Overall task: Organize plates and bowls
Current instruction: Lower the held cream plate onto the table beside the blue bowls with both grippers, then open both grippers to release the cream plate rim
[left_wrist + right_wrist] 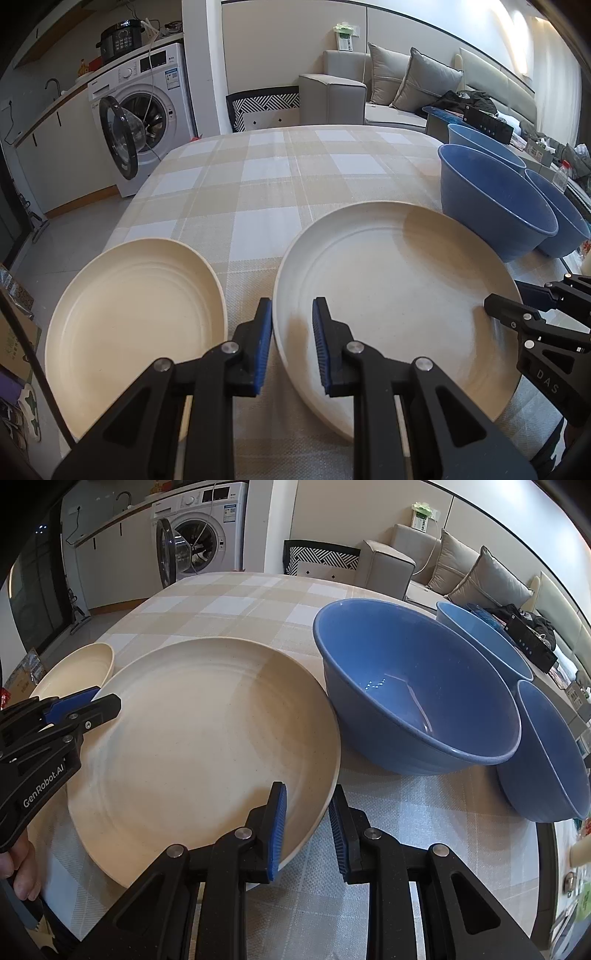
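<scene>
Left gripper, jaws spread astride the near left rim of the large cream plate; not clamped. Right gripper, likewise spread, straddled the same plate's near right rim. Second cream plate just left of the first, apart from it, on the checked tablecloth. Farther right, three blue bowls clustered, nearest beside the large plate.

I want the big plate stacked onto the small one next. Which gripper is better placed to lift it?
Left. The left gripper straddles the big plate rim facing the small plate; the right gripper straddles the far rim.
</scene>
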`<state>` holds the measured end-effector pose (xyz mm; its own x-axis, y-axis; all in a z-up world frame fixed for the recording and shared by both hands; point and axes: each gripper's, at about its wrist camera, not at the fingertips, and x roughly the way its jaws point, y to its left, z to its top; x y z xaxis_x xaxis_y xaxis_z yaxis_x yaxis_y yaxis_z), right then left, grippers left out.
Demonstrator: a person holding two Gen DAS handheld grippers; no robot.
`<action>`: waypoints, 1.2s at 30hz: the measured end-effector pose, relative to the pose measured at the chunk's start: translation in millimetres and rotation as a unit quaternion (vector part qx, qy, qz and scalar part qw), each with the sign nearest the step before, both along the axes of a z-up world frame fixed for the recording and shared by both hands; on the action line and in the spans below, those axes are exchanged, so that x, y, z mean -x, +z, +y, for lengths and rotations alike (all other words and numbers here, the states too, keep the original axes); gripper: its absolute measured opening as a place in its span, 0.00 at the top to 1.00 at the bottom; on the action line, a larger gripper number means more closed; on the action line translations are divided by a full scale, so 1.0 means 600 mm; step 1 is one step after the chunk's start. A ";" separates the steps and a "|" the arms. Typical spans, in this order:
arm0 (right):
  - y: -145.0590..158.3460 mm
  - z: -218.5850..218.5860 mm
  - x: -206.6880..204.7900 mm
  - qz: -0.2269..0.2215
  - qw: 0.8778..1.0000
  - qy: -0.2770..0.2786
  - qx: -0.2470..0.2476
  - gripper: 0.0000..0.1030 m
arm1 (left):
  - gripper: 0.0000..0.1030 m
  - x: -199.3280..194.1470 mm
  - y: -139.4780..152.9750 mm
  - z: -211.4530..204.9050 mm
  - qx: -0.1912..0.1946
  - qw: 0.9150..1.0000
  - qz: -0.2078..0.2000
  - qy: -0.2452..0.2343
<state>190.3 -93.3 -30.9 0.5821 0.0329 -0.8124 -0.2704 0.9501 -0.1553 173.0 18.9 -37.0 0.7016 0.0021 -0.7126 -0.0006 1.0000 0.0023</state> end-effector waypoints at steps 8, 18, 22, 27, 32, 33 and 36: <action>-0.006 0.005 0.000 -0.003 1.000 -0.001 0.010 0.77 | 0.81 -0.001 -0.008 -0.009 -0.018 1.000 -0.002 0.000; -0.008 0.003 0.000 -0.003 1.000 -0.002 0.007 0.77 | 0.81 0.000 -0.010 -0.010 -0.025 1.000 -0.005 -0.001; -0.009 0.002 0.000 -0.004 1.000 -0.001 0.005 0.76 | 0.80 0.000 -0.009 -0.009 -0.022 1.000 -0.003 -0.004; -0.010 0.004 0.001 -0.004 1.000 0.001 0.007 0.76 | 0.79 -0.002 -0.007 -0.005 -0.014 1.000 -0.001 -0.004; -0.009 0.001 0.000 -0.002 1.000 0.000 -0.006 0.75 | 0.75 -0.003 -0.007 -0.003 -0.009 1.000 0.000 -0.003; -0.008 0.001 0.001 -0.002 1.000 0.002 -0.006 0.73 | 0.75 -0.004 -0.008 -0.002 -0.008 1.000 0.002 -0.002; -0.004 0.000 0.004 -0.006 1.000 0.006 -0.010 0.68 | 0.73 -0.004 -0.007 0.000 0.000 1.000 0.005 -0.004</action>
